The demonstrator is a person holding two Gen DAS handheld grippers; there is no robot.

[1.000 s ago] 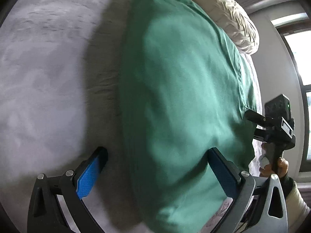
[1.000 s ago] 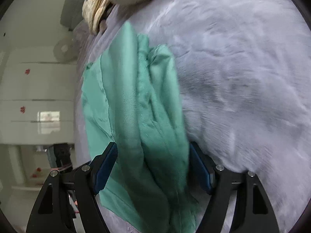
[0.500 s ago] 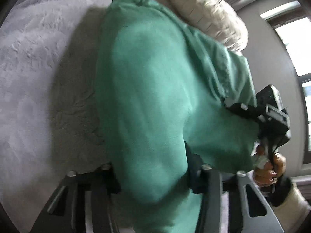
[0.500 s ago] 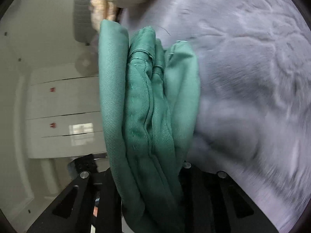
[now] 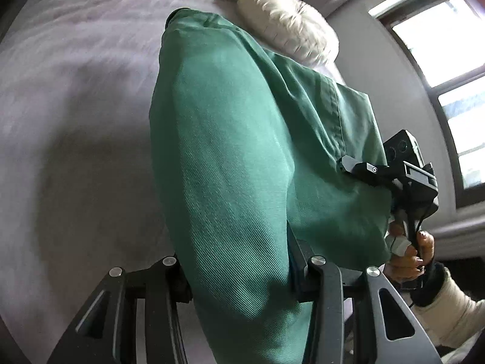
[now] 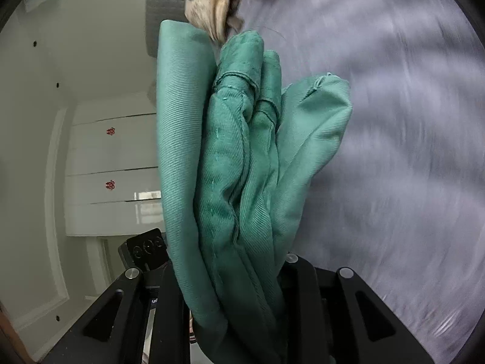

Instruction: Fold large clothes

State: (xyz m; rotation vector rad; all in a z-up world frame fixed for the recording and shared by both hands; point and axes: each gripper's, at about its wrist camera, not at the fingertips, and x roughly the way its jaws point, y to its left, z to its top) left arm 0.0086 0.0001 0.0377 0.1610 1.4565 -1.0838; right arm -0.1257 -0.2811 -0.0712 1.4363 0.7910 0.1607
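Above a grey bedspread [image 5: 75, 121], left tool [image 5: 239, 276] and right tool [image 6: 230, 276] each clamp the green garment [image 5: 236, 166].

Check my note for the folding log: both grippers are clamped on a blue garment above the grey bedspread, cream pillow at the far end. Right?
One thing is off: the garment is green, not blue, as both wrist views show. The rest holds: the left gripper and right gripper are clamped on it above the grey bedspread, with the cream pillow at the far end.
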